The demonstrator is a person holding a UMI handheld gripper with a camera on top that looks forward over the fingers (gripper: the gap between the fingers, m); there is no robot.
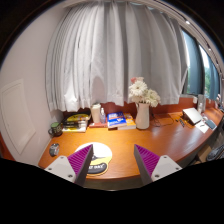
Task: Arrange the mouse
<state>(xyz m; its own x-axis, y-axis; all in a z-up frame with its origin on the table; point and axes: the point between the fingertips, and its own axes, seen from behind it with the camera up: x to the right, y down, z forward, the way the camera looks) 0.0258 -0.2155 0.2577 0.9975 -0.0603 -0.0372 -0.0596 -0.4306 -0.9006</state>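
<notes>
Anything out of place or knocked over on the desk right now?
Nothing stands out. The vase of flowers stands upright on the desk, the mouse lies just ahead of the open gripper, untouched.

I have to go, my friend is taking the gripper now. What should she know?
The hand-held gripper is open, holds nothing, and is raised above the desk.
The mouse sits on a dark mouse pad between the fingers, at the near desk edge, untouched.
Beyond are a vase of flowers, books and a laptop.
Done: nothing visible yet.
Left: lower, grip the mouse, and place it.
</notes>
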